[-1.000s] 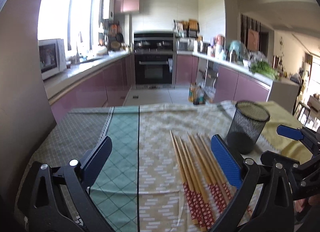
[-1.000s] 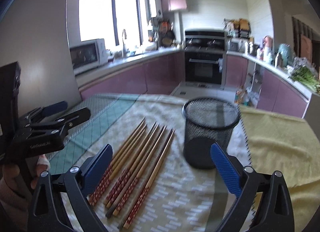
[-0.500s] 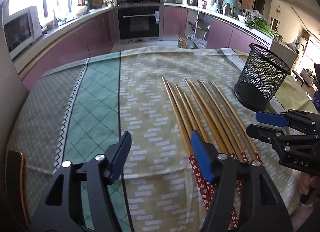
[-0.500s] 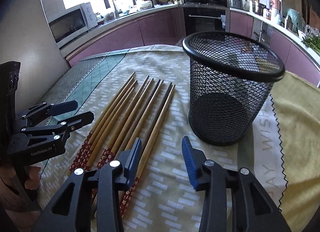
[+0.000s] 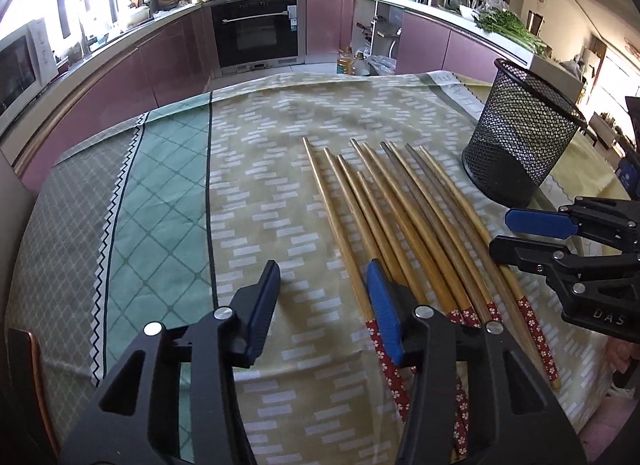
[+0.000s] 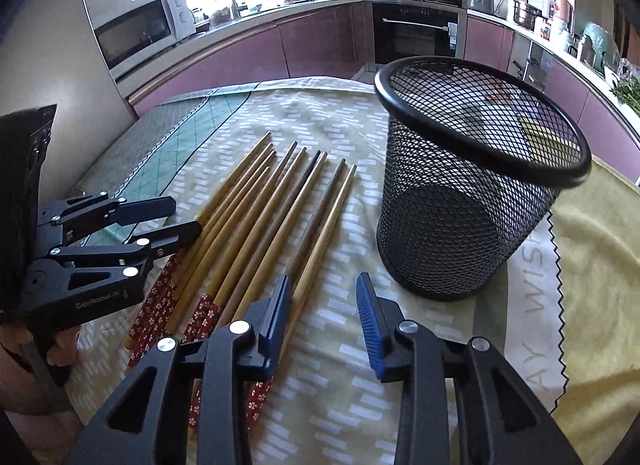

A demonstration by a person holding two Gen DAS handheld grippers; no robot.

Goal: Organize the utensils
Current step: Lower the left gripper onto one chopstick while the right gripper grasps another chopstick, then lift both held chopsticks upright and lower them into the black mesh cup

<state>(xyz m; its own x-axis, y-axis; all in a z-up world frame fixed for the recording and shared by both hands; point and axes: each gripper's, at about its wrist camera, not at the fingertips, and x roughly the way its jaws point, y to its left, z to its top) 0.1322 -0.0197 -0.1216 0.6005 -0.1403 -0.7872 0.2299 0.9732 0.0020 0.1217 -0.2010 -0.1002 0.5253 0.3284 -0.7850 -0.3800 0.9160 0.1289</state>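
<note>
Beside the mesh cup (image 6: 472, 201), both claws have dropped low over the chopsticks (image 5: 400, 225) and narrowed. Left claw (image 5: 324, 305) and right claw (image 6: 322, 313) remain apart, gripping nothing; a first pickup looks imminent.

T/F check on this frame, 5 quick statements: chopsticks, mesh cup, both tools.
1. The black wire-mesh cup stands upright on the cloth. True.
2. Some wooden chopsticks with red floral handles are already in the cup. False: all lie flat on the patterned tablecloth, and the cup shows none inside.
3. The left tool is shut on a chopstick. False: its jaws are apart and hold nothing; its right pad sits by the leftmost chopsticks.
4. The right tool is open, low at the handle end of the row, on the side nearest the cup. True.
5. The chopstick tips point toward the person. False: the red handles are nearest, tips point away.
</note>
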